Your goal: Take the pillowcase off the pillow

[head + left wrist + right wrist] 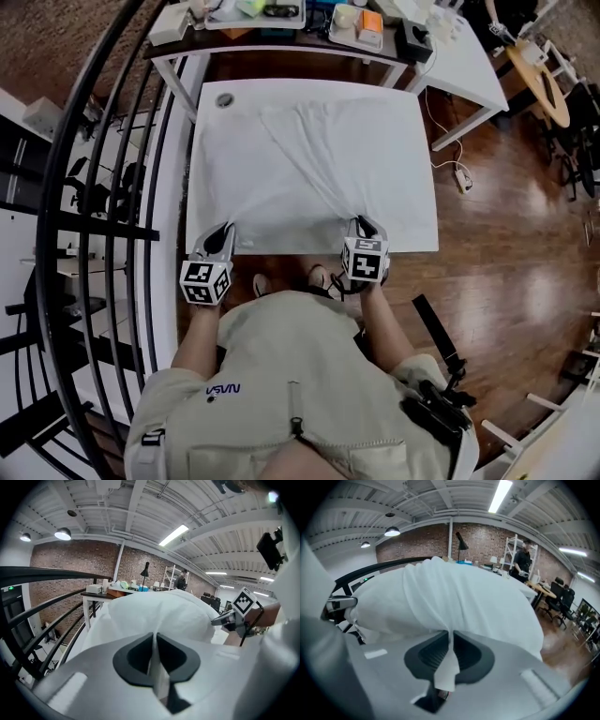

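White cloth: pillowcase (309, 169) lies on the surface (417, 187), running from its near edge toward its far edge, straight ahead of both tools. Left tool (217, 242) and right tool (364, 230) each pinch cloth at the surface's near edge, equally close. Pull likely goes back off that edge.

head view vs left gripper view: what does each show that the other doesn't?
Head view only: the table's full outline, wood floor, the person's shirt, the left hand-held gripper's marker cube. Left gripper view only: its jaws shut on a pillowcase fold, plus brick wall and ceiling lights. Both: pillowcase, right hand-held gripper, cluttered desk behind.
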`<state>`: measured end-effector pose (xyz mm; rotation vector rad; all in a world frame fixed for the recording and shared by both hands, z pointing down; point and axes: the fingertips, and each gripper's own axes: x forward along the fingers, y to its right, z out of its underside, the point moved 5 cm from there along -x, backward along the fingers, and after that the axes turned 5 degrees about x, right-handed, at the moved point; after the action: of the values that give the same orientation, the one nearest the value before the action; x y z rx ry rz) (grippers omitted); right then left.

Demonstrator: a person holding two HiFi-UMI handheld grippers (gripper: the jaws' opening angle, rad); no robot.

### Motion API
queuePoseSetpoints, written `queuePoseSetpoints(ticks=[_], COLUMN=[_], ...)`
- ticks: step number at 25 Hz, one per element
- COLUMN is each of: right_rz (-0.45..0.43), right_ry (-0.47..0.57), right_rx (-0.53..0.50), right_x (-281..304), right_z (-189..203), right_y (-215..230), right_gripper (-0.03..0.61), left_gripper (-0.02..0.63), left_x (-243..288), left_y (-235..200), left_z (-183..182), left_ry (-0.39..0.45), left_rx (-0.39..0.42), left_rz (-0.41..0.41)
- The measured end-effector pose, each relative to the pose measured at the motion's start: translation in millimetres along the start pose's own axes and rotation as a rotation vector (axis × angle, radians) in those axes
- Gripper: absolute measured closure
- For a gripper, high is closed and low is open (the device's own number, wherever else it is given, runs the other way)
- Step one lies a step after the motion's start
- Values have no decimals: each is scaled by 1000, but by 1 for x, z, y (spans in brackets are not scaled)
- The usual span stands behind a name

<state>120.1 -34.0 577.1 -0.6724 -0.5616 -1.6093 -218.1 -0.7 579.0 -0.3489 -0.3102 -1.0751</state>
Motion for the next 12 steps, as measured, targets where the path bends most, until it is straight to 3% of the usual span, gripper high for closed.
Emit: queuePoseSetpoints(ticks=[2, 6, 12], right_rz=[-32, -141, -218], right_ry=[-12, -18, 160], right_rx=[-13, -43, -35], right_x=[-7, -30, -73], right_z=[-2, -12, -63], right_y=[-5, -14, -8], right_gripper=[527, 497, 497], left_gripper=[577, 467, 415], left_x=[0, -14, -32], left_y=[4, 9, 14], left_z=[-9, -31, -72], left_ry=[11, 64, 112], left_rx=[19, 9, 15], left_rz=[13, 40, 54])
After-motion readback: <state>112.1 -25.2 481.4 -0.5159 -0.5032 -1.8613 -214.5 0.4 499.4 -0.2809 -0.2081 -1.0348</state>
